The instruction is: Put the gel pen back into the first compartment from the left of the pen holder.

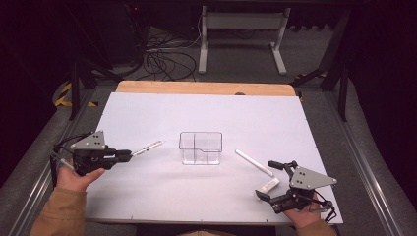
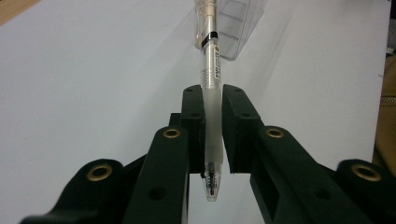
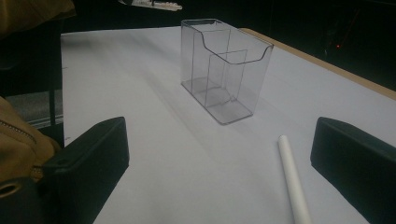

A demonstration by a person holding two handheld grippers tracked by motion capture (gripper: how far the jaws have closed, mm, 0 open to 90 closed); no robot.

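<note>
Where box (image 1: 200, 147) stands, white stick (image 1: 253, 162) beside.

Organizer (image 1: 200, 147) mid-table (image 1: 147, 113); pen (image 1: 147, 147) left of it, white stick (image 1: 253, 162) right, small block (image 1: 269, 185) nearer.

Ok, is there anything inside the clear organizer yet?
No: in the right gripper view the clear organizer has bare compartments, while the left gripper holds the pen outside it.

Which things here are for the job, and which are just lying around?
For the job:
left gripper, shut on the clear pen
clear holder box
white pen
small white piece
right gripper, open

Lying around:
cables on the floor
grey stand
</note>
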